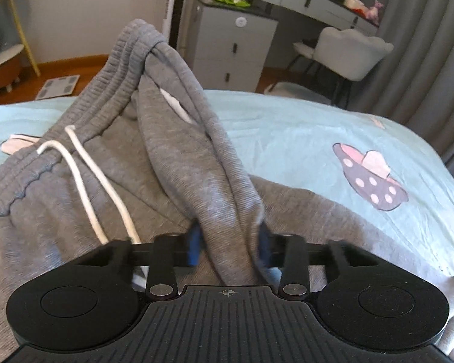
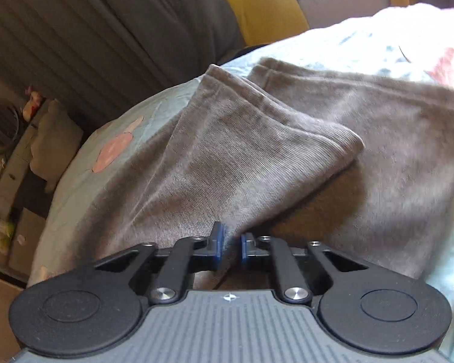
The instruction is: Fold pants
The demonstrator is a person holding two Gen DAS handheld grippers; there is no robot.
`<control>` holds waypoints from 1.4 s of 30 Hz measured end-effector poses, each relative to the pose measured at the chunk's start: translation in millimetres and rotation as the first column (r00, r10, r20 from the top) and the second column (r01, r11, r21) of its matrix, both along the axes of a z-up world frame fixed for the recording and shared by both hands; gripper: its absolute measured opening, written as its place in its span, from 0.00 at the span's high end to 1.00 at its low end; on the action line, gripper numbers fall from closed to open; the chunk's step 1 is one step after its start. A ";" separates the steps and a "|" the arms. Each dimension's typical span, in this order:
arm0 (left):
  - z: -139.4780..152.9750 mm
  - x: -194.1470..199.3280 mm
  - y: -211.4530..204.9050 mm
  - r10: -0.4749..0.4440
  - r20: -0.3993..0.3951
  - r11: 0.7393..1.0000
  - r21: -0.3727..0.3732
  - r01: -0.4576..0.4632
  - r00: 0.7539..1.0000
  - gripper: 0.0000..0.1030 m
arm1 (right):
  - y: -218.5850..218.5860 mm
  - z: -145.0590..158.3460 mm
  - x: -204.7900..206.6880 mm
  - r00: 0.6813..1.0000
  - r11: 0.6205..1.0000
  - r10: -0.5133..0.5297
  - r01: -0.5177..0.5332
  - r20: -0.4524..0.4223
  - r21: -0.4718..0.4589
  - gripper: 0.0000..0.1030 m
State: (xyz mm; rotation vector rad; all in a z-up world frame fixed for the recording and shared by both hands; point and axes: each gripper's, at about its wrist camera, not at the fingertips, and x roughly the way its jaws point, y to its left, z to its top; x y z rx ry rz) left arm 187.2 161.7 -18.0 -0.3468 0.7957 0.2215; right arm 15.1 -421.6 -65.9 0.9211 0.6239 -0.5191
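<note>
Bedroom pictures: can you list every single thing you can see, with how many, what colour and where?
pants: one pair, grey, on the bed, parts lifted by both claws
drawstring: two white cord ends, hanging from the waistband
bedsheet: one, pale blue-green with pink and purple cartoon prints, under the pants
drawer cabinet: one, grey, beyond the bed
dressing table: one, grey, with round mirror, far wall
chair: one, pale, at the dressing table
curtain: grey, right side of room
bathroom scale: one, pale grey, on the wooden floor
shelf stand: one, white with yellow legs, far left
left claw: black with blue pads, gripping a bunched fold of pants
right claw: black with blue pads, gripping a pant leg
</note>
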 end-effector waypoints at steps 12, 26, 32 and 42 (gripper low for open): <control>24.6 -60.3 19.6 -0.013 0.129 0.996 -0.085 0.024 0.992 0.84 | -10.0 24.6 2.3 0.989 0.997 0.070 -0.068 0.130 -0.021 0.95; 9.0 -161.1 58.3 0.037 0.075 0.981 -0.193 -0.022 0.997 0.55 | -42.2 25.6 -56.6 0.995 0.981 0.095 -0.099 -0.033 -0.165 0.89; 5.3 -140.6 87.6 0.153 0.059 0.972 -0.187 -0.139 0.987 0.36 | -53.9 13.2 -56.5 0.998 0.998 0.044 -0.042 0.053 -0.049 0.67; 2.3 -136.2 100.4 0.178 0.035 0.969 -0.179 -0.169 0.983 0.81 | -64.4 9.2 -43.4 1.000 0.995 -0.012 0.014 0.026 -0.096 0.93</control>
